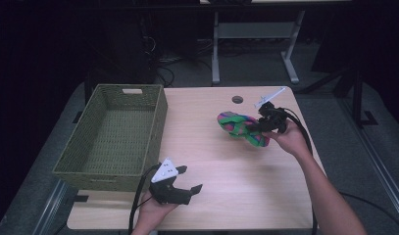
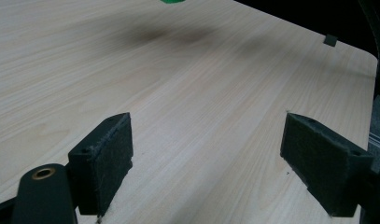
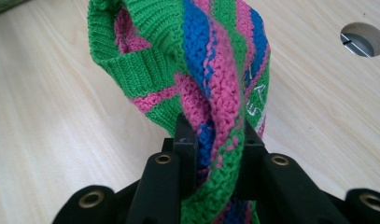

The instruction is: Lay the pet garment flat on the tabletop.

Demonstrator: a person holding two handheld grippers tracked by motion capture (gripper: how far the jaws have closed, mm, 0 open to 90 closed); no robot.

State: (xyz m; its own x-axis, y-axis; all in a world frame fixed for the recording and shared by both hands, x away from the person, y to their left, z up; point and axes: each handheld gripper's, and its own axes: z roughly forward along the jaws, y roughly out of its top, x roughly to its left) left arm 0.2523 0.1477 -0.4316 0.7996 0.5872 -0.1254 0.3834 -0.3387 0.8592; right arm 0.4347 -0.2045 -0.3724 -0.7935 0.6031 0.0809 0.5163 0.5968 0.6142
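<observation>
A knitted cloth striped green, pink and blue hangs a little above the right half of the wooden table. My right gripper is shut on one end of it. In the right gripper view the knit bunches up between the two black jaws, with my right gripper pinching it tight. My left gripper rests near the table's front edge beside the basket, jaws wide apart. In the left gripper view my left gripper has only bare wood between its pads.
An olive woven basket stands on the left of the table, with nothing in it. A round cable hole sits near the far edge. Table legs and cables lie on the dark floor behind.
</observation>
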